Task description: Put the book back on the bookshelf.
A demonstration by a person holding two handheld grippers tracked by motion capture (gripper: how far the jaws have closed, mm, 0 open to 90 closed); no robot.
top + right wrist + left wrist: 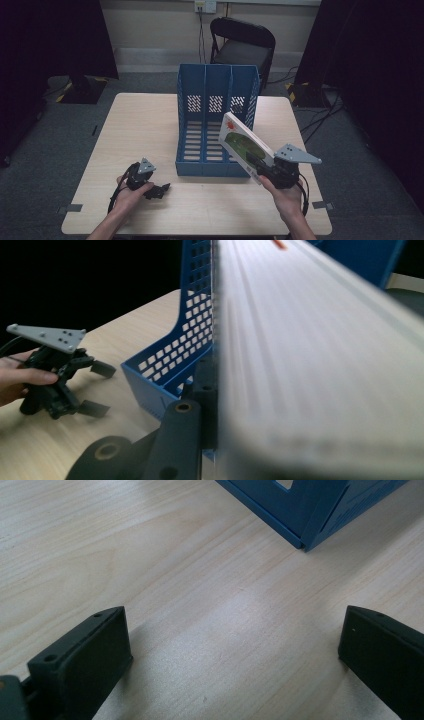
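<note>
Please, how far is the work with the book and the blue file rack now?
Nothing looks filed: the three compartments of the blue file rack appear empty. In hand: the right hand-held gripper is shut on the book, held tilted above the rack's right front corner. The left hand-held gripper rests open on the table. Left, probably: lowering the book into a compartment.

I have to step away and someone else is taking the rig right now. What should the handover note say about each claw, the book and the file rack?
Right claw: shut on the book, held tilted above the table's near right, just in front of the blue file rack.
Left claw: open, holding nothing, low over the table at the near left, apart from the rack.
Rack: upright mid-table, open side facing the person; three slots, nothing visible in them.
Done: book picked up.
Left: probably slide the book into a slot, likely the right-hand one; the goal is a guess. The left claw is free to steady the rack.
</note>
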